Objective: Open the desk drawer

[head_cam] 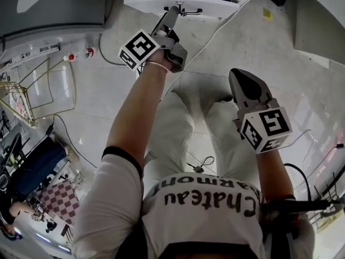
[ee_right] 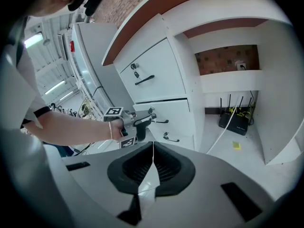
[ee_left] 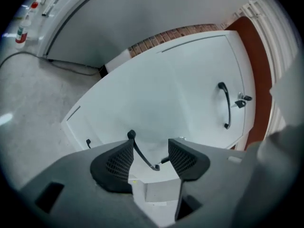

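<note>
The left tongs are held far out in front, right up at the flat white desk drawer front. Their two dark pads stand apart. The thin black curved handle of that drawer sits in the gap between them. The pads are close beside the handle but do not squeeze it. Further right on the white front is a second black handle, with a small dark key just beside it. The right tongs are pressed tight together. They hang nearer the person and off to the right, well apart from the drawers. Their camera looks across at the big white desk with a red-brown top, and the person's bare left arm reaches to the middle drawer. On the floor under the desk, far to the right, stands a black box with thin sticks on top. A little yellow paper square lies near it.
</note>
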Motion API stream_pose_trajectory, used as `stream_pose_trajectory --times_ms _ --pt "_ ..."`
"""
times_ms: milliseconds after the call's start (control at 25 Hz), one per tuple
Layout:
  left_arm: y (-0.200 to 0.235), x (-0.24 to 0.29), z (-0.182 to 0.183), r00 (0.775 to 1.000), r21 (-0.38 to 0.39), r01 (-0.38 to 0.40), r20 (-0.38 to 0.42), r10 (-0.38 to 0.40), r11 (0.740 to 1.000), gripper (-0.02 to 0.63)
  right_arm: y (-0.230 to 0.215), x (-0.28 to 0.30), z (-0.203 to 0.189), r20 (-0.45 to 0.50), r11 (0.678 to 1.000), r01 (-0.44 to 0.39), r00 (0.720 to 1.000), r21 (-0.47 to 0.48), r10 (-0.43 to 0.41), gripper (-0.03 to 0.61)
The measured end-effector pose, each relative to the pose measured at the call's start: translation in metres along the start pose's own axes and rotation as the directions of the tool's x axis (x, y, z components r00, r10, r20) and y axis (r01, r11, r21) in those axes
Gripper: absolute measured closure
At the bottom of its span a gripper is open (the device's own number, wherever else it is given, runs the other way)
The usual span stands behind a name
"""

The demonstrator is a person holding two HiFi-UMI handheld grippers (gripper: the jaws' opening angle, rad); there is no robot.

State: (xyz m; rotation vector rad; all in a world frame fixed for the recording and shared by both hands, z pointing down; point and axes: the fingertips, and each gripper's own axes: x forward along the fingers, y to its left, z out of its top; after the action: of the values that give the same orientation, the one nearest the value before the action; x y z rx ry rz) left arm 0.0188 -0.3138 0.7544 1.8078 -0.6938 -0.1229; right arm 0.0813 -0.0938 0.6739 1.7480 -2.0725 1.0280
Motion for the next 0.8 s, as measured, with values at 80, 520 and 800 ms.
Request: stream_pose_trajectory --times_ms 80,520,800 --pt "0.017 0.008 -0.001 0.999 -0.014 -0.019 0.040 0.019 1.000 0.407 -0.006 0.022 -0.005 0.019 0.999 -0.018 1.000 -0.029 0.019 0.563" --pt "0.041 0.020 -0.006 0.978 -0.093 0.168 0.138 -0.155 0.981 0.388 -0.019 0.104 0.013 0.192 0.986 -0.070 0.976 -0.154 0.100 0.563" --pt "0.041 0.014 -0.005 0.973 -0.200 0.193 0.168 -0.161 0.961 0.546 -0.005 0.092 0.033 0.266 0.981 -0.046 0.959 -0.190 0.097 0.563"
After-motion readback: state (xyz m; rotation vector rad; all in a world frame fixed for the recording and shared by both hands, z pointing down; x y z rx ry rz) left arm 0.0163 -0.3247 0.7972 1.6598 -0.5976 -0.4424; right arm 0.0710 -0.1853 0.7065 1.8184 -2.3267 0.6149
